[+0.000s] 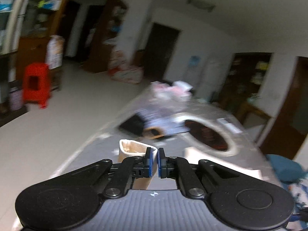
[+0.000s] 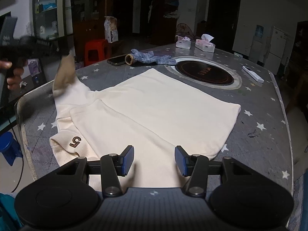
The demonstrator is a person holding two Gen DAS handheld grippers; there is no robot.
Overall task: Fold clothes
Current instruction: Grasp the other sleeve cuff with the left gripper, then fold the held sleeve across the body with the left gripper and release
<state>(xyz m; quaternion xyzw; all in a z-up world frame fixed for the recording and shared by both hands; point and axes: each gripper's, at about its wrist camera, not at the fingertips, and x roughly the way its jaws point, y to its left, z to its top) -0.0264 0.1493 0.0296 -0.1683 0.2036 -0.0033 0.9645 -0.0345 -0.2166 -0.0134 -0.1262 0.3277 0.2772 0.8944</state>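
Note:
A cream garment (image 2: 154, 107) lies spread on the grey star-patterned table (image 2: 259, 134), with a brown embroidered mark (image 2: 75, 142) near its front left. My left gripper (image 1: 155, 160) is shut on a cream sleeve cuff (image 1: 132, 150) and holds it lifted above the table's left side; it shows blurred in the right wrist view (image 2: 63, 53) with the sleeve (image 2: 64, 75) hanging from it. My right gripper (image 2: 153, 159) is open and empty, hovering over the garment's near edge.
A round dark hotplate (image 2: 204, 73) is set into the table beyond the garment. A blue knitted glove (image 2: 152, 57), a phone (image 2: 117, 60), two tissue boxes (image 2: 205, 45) and a white remote (image 2: 253, 74) lie at the far side. A red stool (image 2: 96, 51) stands on the floor.

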